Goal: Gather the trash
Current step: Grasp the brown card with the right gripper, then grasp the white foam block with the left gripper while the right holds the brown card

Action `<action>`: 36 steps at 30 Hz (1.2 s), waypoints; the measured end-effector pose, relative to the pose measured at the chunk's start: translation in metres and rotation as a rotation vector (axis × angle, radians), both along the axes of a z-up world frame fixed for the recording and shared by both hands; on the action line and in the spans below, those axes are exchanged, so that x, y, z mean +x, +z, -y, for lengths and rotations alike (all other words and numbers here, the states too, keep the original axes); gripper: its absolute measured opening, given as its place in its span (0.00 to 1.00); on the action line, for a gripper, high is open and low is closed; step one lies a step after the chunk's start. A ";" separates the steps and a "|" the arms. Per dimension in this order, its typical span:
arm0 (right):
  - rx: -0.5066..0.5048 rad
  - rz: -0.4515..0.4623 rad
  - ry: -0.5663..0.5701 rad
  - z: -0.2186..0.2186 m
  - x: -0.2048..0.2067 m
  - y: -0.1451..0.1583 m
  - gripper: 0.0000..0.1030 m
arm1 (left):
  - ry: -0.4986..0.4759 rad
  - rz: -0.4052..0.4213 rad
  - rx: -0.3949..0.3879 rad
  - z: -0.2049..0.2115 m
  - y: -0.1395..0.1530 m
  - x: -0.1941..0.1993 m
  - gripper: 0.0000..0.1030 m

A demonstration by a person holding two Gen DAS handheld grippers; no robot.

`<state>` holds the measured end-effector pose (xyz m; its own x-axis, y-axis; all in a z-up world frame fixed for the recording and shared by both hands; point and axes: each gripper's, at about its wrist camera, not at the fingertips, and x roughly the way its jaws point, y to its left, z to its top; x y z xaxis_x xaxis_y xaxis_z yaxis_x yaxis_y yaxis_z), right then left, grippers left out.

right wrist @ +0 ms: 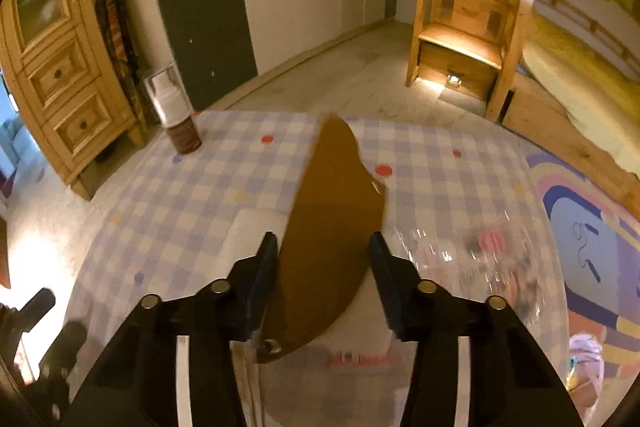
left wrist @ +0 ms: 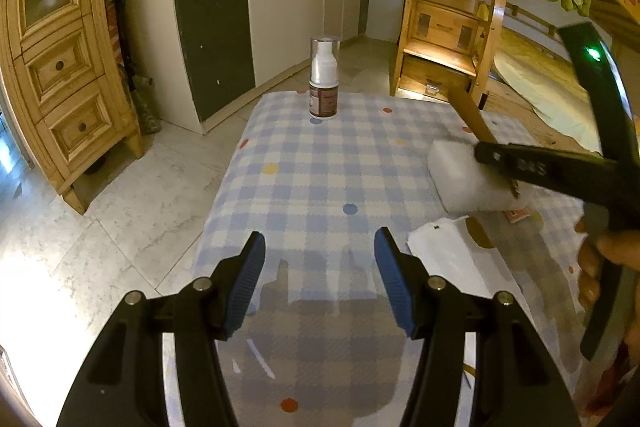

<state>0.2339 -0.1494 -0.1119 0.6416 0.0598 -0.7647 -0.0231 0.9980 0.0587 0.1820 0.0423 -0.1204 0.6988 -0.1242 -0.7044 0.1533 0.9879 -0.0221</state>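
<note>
A brown flat cardboard piece (right wrist: 328, 247) stands on edge between my right gripper's (right wrist: 323, 281) fingers, which are spread wide; whether they touch it is unclear. In the left wrist view the right gripper (left wrist: 494, 157) reaches in from the right with the brown piece (left wrist: 470, 115) sticking up past its tip, over a white foam block (left wrist: 460, 179). My left gripper (left wrist: 319, 273) is open and empty above the checked tablecloth (left wrist: 320, 167). A white paper sheet (left wrist: 452, 255) lies right of it. A pump bottle (left wrist: 324, 83) stands at the table's far edge.
A clear plastic bag (right wrist: 480, 259) with small items lies at the table's right side. A wooden cabinet (left wrist: 52, 75) stands left, wooden bunk-bed stairs (left wrist: 444, 27) right, a colourful rug (right wrist: 592, 247) on the floor to the right.
</note>
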 end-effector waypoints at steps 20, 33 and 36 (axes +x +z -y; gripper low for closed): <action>0.069 0.176 -0.003 0.050 -0.118 0.049 0.10 | -0.135 0.018 0.006 0.035 0.012 -0.047 0.65; 0.143 0.189 -0.037 0.084 -0.144 0.048 0.10 | -0.344 -0.077 0.044 0.112 -0.013 -0.021 0.54; 0.151 0.190 -0.037 0.090 -0.145 0.046 0.10 | -0.348 -0.102 0.048 0.117 -0.017 -0.010 0.35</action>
